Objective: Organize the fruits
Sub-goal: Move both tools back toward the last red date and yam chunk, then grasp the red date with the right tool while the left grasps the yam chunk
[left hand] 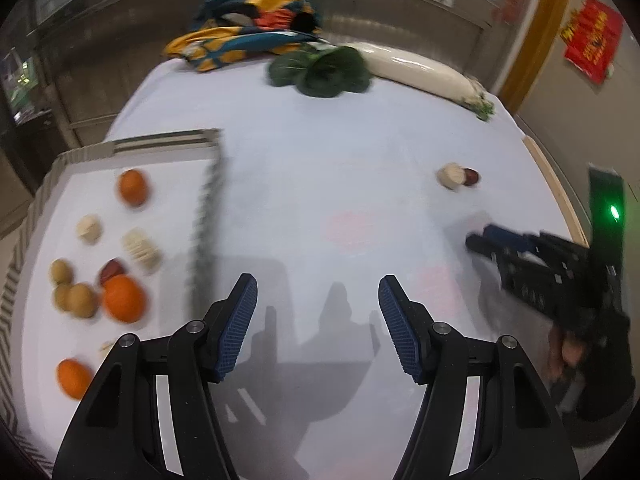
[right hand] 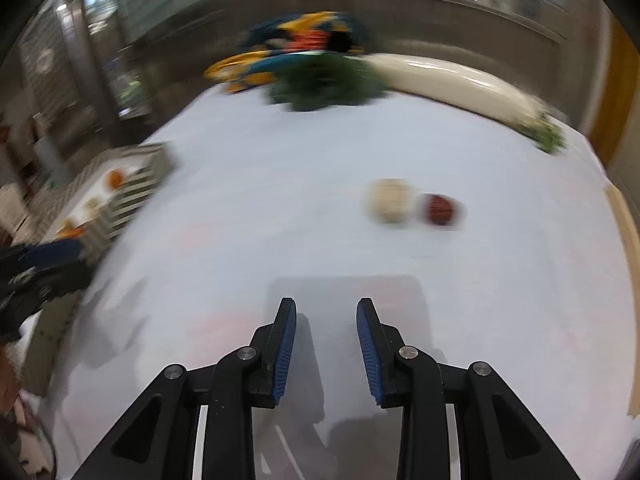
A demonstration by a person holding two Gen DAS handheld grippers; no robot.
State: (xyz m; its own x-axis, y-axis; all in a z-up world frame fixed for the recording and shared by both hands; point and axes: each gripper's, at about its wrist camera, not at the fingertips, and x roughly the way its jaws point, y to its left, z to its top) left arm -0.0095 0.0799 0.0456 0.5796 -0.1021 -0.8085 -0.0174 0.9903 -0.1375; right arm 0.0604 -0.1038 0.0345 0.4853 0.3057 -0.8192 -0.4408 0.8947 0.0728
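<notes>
A shallow tray (left hand: 160,144) at the left holds oranges (left hand: 123,303), small brown fruits (left hand: 78,299), a red fruit and cream foam-wrapped pieces (left hand: 141,249). On the white tablecloth to the right lie a cream foam-wrapped fruit (left hand: 451,175) (right hand: 390,200) and a dark red fruit (left hand: 472,177) (right hand: 440,209), touching each other. My left gripper (left hand: 317,280) hangs open over bare cloth beside the tray, empty. My right gripper (right hand: 326,303) has a narrow gap between its jaws with nothing in it, well short of the two loose fruits. In the left wrist view, the right gripper (left hand: 480,240) shows at the right edge.
At the far end of the table lie a colourful cloth bag (left hand: 248,28), a leafy green vegetable (left hand: 324,70) and a long white radish (left hand: 420,68). A wooden strip (left hand: 556,196) runs along the table's right edge. The tray (right hand: 132,184) and left gripper (right hand: 44,264) show at the left.
</notes>
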